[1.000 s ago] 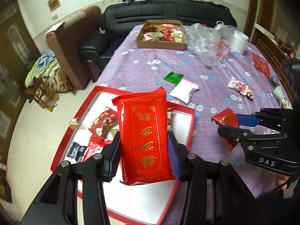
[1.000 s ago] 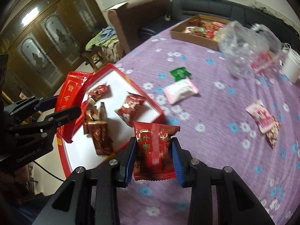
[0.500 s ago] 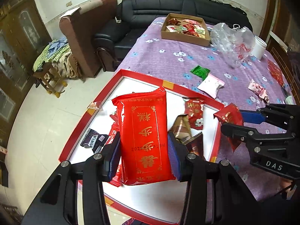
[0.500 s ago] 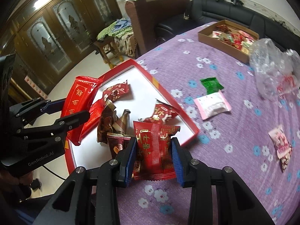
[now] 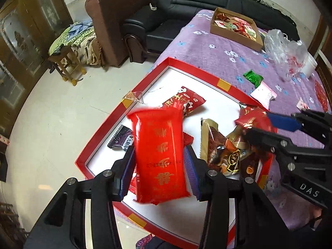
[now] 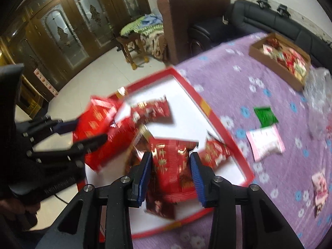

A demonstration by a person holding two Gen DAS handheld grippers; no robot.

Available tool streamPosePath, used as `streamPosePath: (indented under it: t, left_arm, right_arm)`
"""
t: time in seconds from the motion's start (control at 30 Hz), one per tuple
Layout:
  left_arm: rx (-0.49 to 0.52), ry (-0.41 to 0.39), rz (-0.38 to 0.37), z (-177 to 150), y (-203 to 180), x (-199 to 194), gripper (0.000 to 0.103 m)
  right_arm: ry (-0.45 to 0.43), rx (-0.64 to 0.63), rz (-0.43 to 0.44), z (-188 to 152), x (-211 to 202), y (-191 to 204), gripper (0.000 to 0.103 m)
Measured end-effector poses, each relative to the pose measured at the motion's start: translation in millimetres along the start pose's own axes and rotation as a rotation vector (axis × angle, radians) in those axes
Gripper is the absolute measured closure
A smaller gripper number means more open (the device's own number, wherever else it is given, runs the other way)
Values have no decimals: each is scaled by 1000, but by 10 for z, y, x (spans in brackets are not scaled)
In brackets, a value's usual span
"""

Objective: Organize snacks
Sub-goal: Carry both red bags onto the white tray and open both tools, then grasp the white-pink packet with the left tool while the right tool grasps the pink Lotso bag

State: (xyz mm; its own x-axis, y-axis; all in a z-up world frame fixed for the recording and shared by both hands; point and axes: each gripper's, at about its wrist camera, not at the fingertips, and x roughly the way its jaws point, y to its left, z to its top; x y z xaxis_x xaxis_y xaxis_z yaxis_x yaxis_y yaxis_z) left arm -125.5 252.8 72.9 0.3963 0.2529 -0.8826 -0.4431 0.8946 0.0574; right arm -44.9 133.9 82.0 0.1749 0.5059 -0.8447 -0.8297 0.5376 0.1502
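Over the red-rimmed tray [image 5: 143, 87], already holding several packets, a long red packet [image 5: 160, 155] is clamped in the left gripper [image 5: 159, 173]; the right gripper [image 6: 171, 176] fingers are opening around a red snack packet [image 6: 172, 161]; a green packet [image 5: 253, 77] and a pink packet [image 5: 262, 94] are left on the worktop [image 5: 217, 58].

long red packet [image 5: 159, 155]: upright over red-rimmed tray [image 5: 145, 78] | small red packet [image 6: 173, 166]: above tray
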Motion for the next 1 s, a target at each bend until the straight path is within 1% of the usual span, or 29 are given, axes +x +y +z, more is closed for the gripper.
streamPosePath:
  t: [0.03,0.07,0.1,0.13,0.17,0.23,0.33,0.43,0.5,0.57,0.63,0.67,0.7,0.73,0.8,0.87,1.0]
  left_arm:
    - [0,-9,2,10,5,-23,58]
    - [2,-16,6,21,5,-42,56]
    - [3,-23,9,31,8,-58,50]
    - [3,-32,12,41,7,-77,48]
    - [3,-37,14,49,7,-87,47]
    - [6,-37,9,75,-15,-90,47]
    - [24,-31,-4,121,-112,-70,47]
    - [73,-34,-30,209,-328,-68,47]
    - [115,-39,-47,264,-504,-74,47]
    - [162,-42,-64,328,-689,-80,47]
    - [220,-45,-82,412,-922,-65,47]
    - [246,-45,-89,448,-1030,-51,44]
    - [266,-44,-93,479,-1111,-31,40]
    - [294,-43,-97,527,-1228,7,39]
    - [333,-34,-95,602,-1409,92,38]
    - [363,-10,-110,712,-1579,224,38]
    - [401,39,-112,900,-1799,468,38]
  right_arm:
    - [-19,1,15,40,-22,4,57]
    - [-30,6,20,64,-40,-1,55]
    - [-45,20,21,88,-73,-34,49]
    - [-62,49,22,91,-116,-94,42]
    - [-74,79,25,71,-155,-166,40]
    - [-95,138,25,9,-224,-322,40]
    - [-97,293,21,-201,-323,-721,40]
    - [-102,433,-21,-528,-463,-1162,40]
    - [-94,532,-53,-799,-571,-1457,40]
    - [-109,633,-84,-1114,-727,-1736,40]
    - [-116,698,-108,-1335,-840,-1918,40]
    - [-120,733,-123,-1470,-911,-2007,40]
    - [-127,764,-140,-1600,-985,-2069,39]
    - [-133,789,-155,-1710,-1050,-2126,39]
    - [-140,838,-185,-1949,-1179,-2230,39]
    - [-150,892,-214,-2207,-1321,-2317,39]
    - [-169,975,-262,-2613,-1551,-2410,39]
